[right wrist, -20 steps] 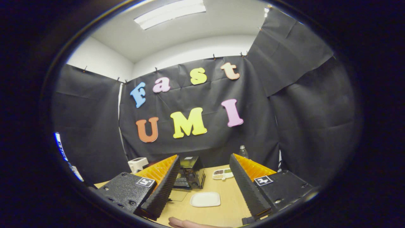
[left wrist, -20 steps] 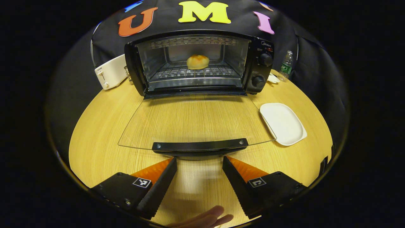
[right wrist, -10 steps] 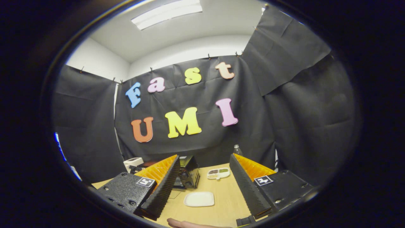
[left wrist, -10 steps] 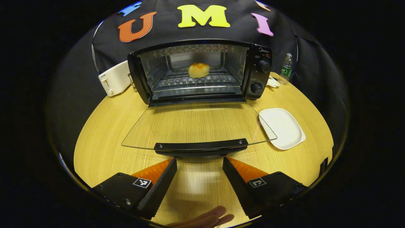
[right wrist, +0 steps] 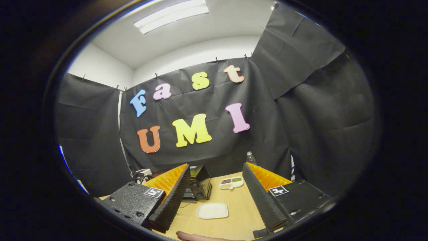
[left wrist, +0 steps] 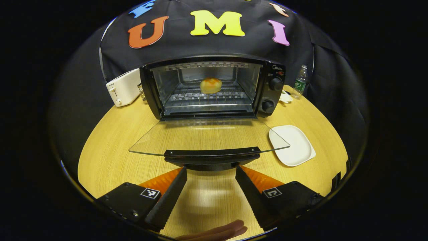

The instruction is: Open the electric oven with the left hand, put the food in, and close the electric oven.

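The bun [left wrist: 210, 85] is placed inside the toaster oven [left wrist: 214, 87]; its glass door [left wrist: 209, 137] is yet to be closed; left tongs [left wrist: 210, 174] and right tongs [right wrist: 215, 185] are held spread, empty.

The table [left wrist: 110, 150] was pale wood-grain laminate, smooth with a soft sheen. The oven [left wrist: 214, 87] had a glossy black shell, and its door [left wrist: 207, 137], lying open at 6 o'clock from the cavity, was clear smooth glass with a black plastic handle [left wrist: 212, 155]. Inside, the walls looked like bright bare metal, the rack [left wrist: 207, 97] thin metal wire, and the bun [left wrist: 210, 85] on it had a shiny browned crust. At 3 o'clock of the door lay a white plate [left wrist: 292, 145], matt and smooth. The toaster [left wrist: 125, 87] was white glossy plastic. The left claw [left wrist: 210, 177] had ribbed inner faces.
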